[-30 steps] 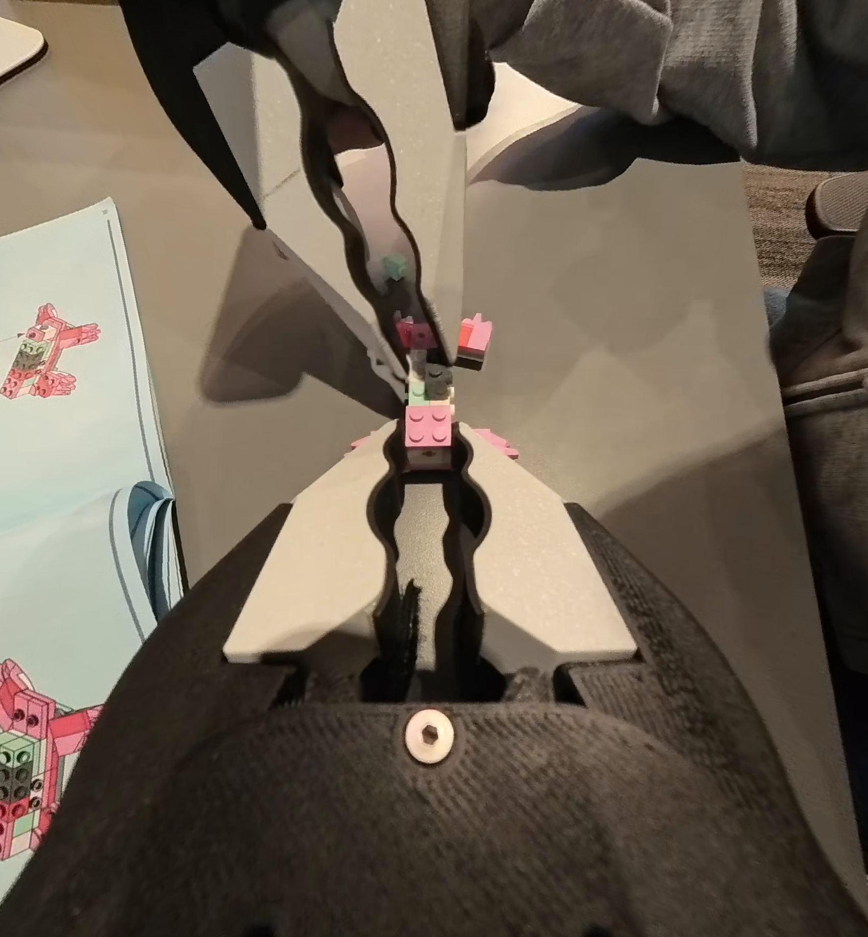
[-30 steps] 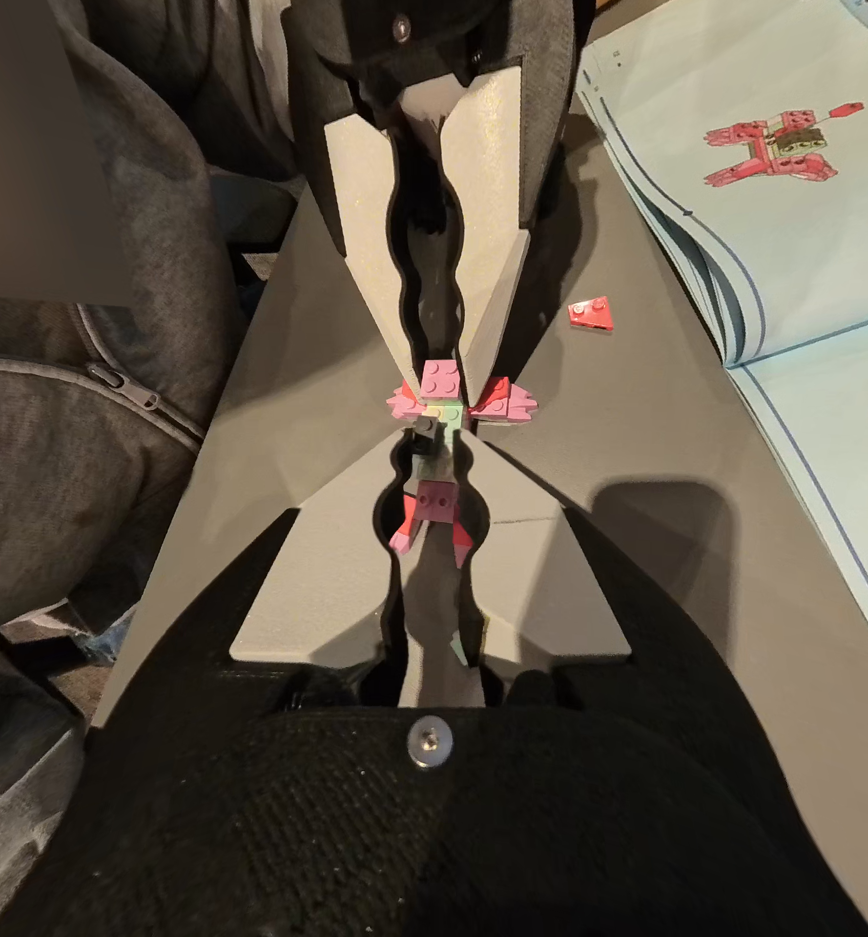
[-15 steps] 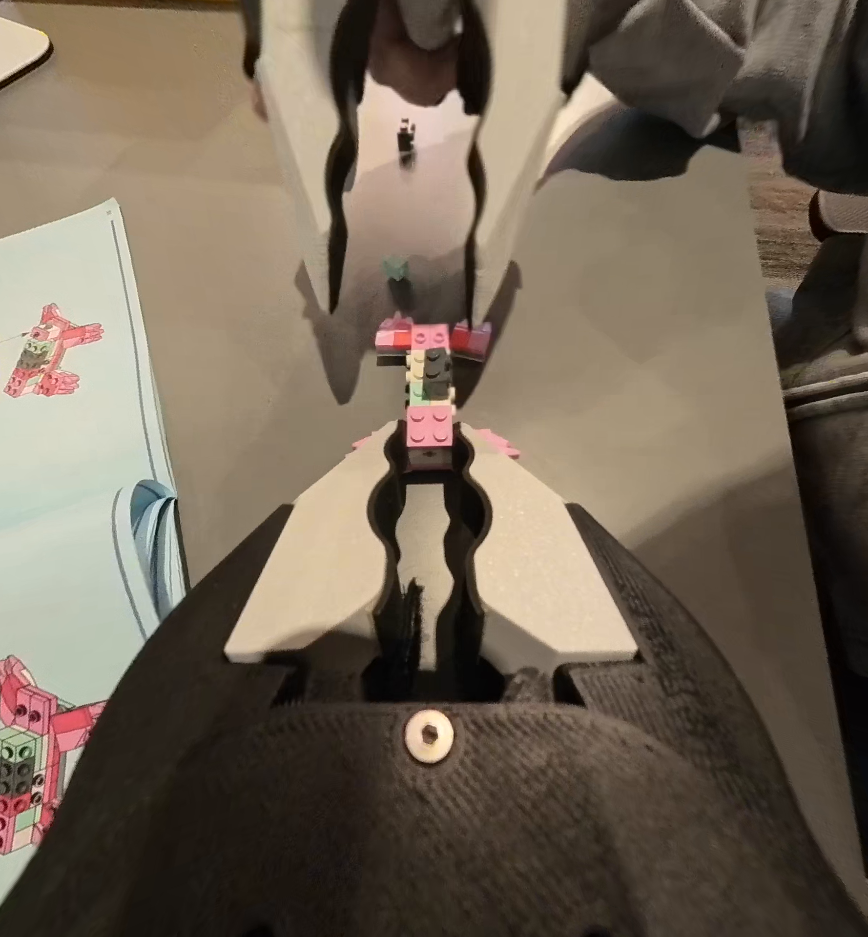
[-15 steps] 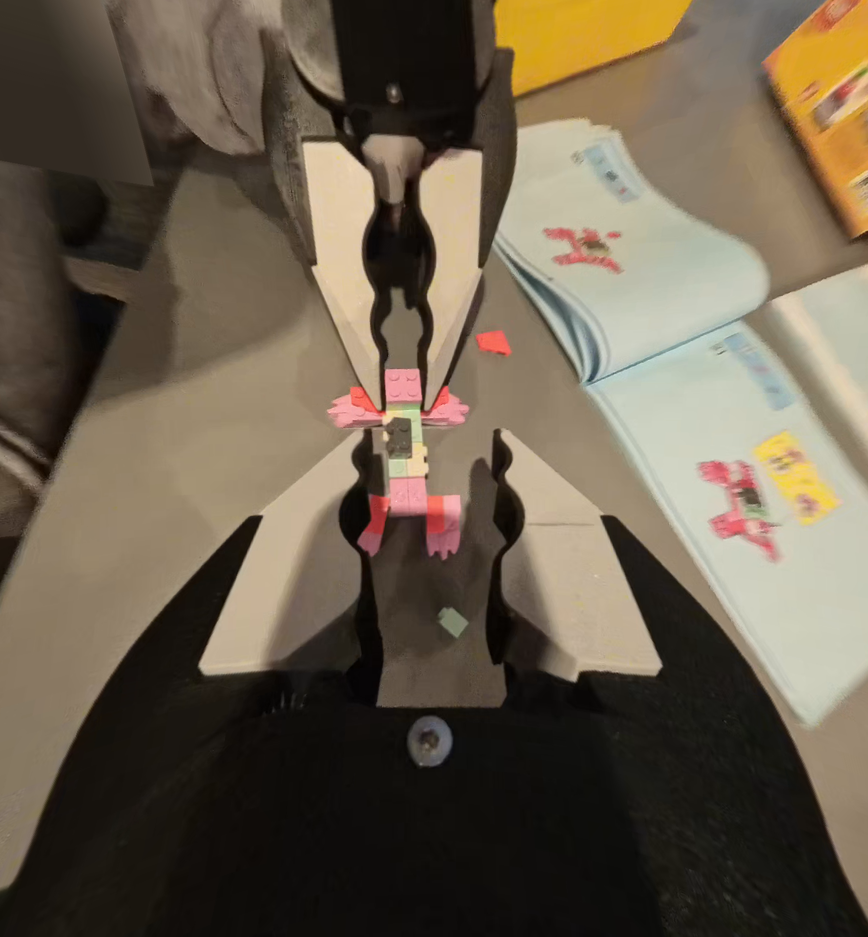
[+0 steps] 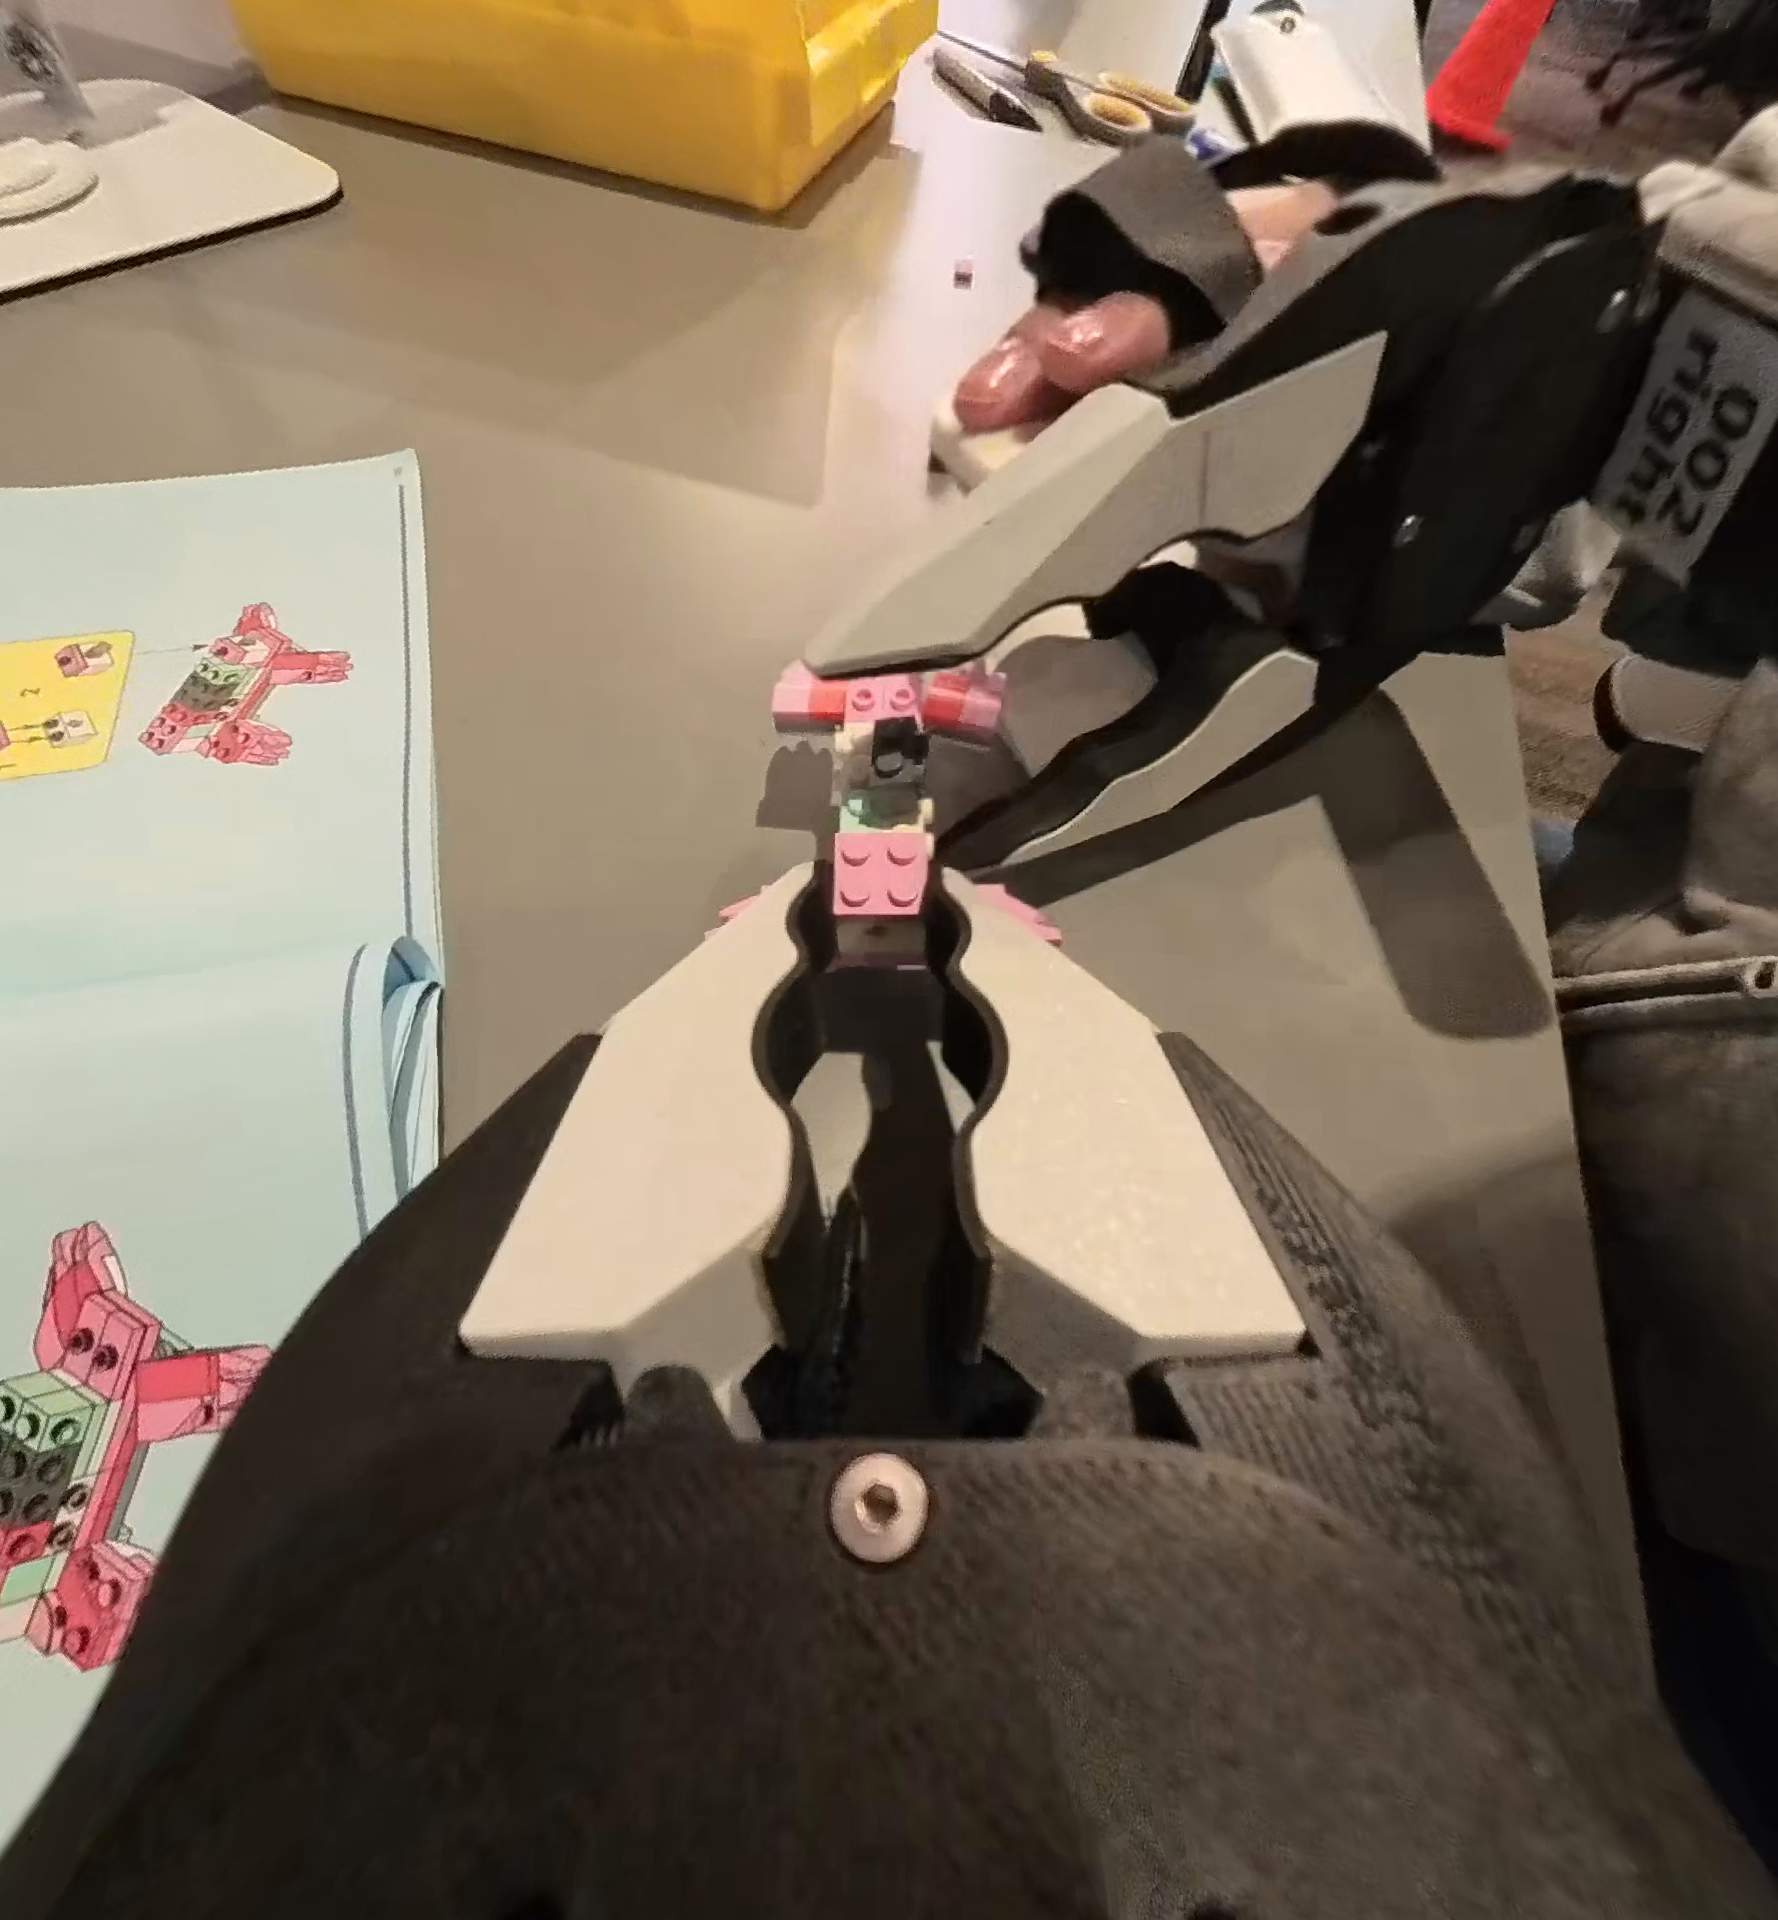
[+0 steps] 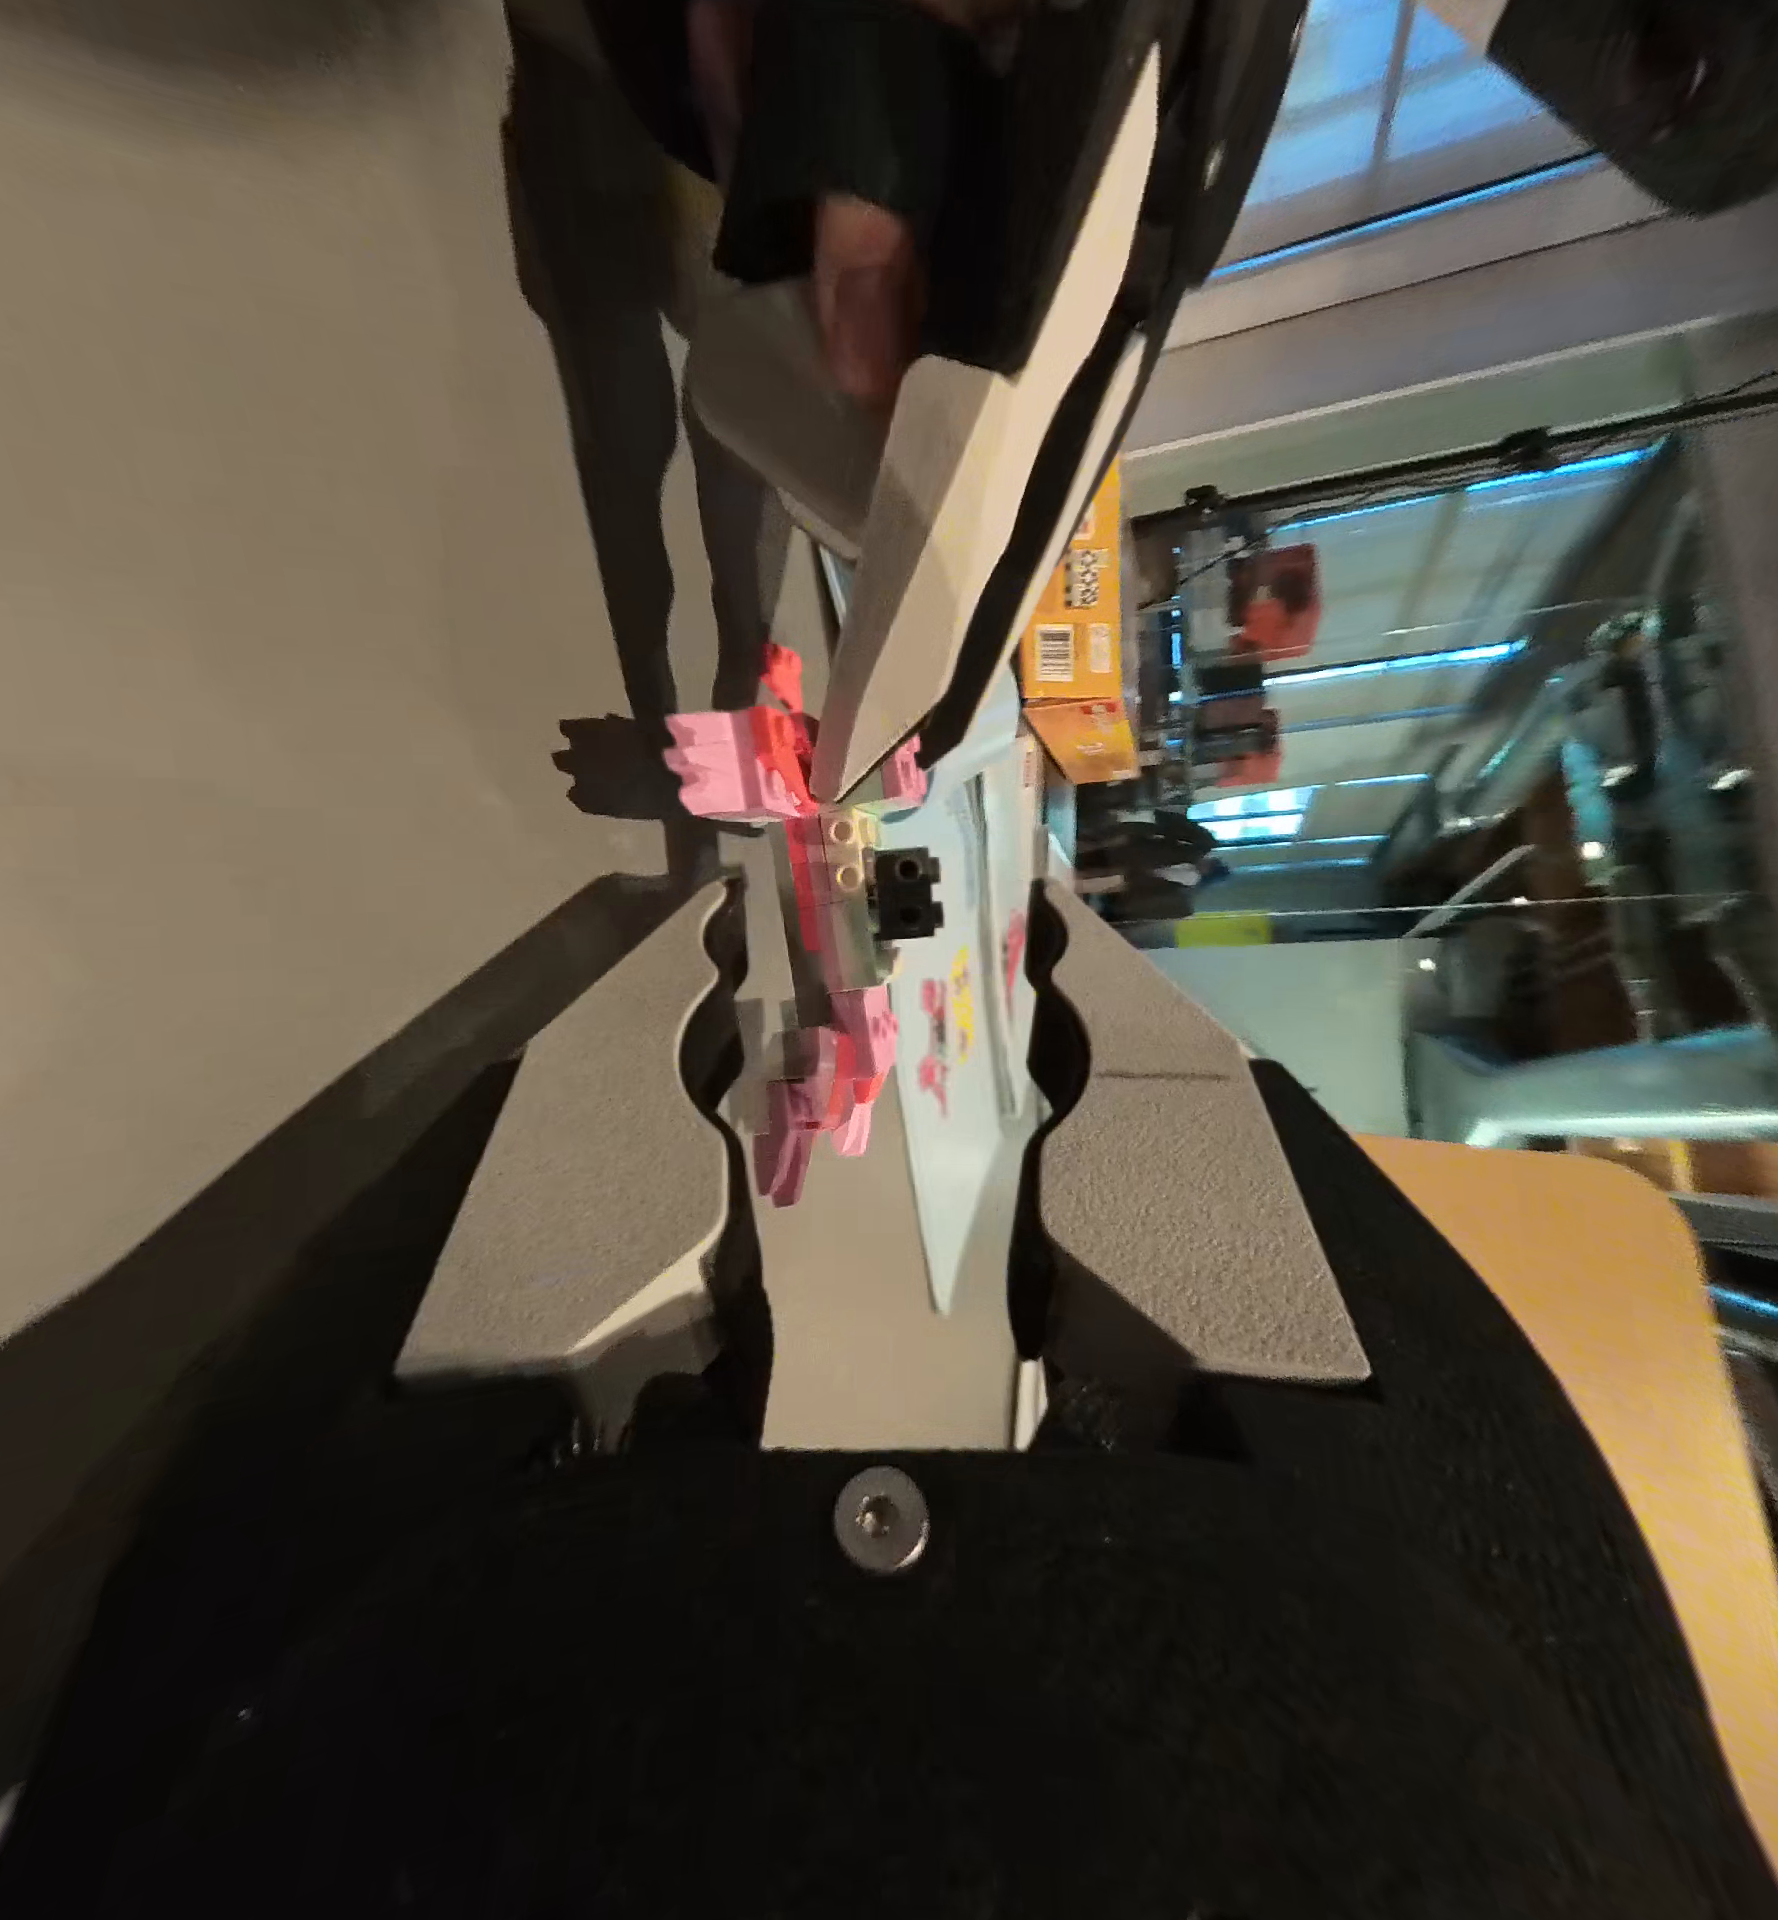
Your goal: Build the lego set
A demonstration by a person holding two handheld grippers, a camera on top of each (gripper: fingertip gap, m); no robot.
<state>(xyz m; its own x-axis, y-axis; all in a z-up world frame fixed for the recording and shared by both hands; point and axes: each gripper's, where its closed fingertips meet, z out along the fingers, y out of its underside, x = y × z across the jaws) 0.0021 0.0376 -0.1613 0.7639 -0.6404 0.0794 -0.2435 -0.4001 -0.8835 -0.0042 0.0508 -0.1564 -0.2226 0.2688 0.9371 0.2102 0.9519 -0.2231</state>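
The lego model (image 5: 880, 878) is a small animal of pink, red, green, tan and black bricks. My left gripper (image 5: 877, 920) is shut on its near pink brick and holds it just over the grey table (image 5: 604, 520). My right gripper (image 5: 880, 753) reaches in from the right, rolled on its side and open. One finger (image 5: 978, 592) lies over the model's far pink and red legs, the other (image 5: 1103, 821) sits beside its body. In the right wrist view the model (image 6: 843, 1060) lies between my right gripper's (image 6: 885, 894) spread fingers. The left gripper (image 6: 854, 779) comes in from above.
An open light-blue instruction booklet (image 5: 168, 779) lies left of the model. A yellow bin (image 5: 594, 94) and a white pad (image 5: 116, 197) stand at the back. A small dark piece (image 5: 963, 273) lies beyond. An orange box (image 6: 1082, 665) sits past the booklet. A person's grey clothing is at right. Left and right tips are no more than a few centimetres apart.
My right gripper let go of the model and opened. It has since rolled onto its side, its fingers now above and beside the model's far end. My left gripper kept its hold.
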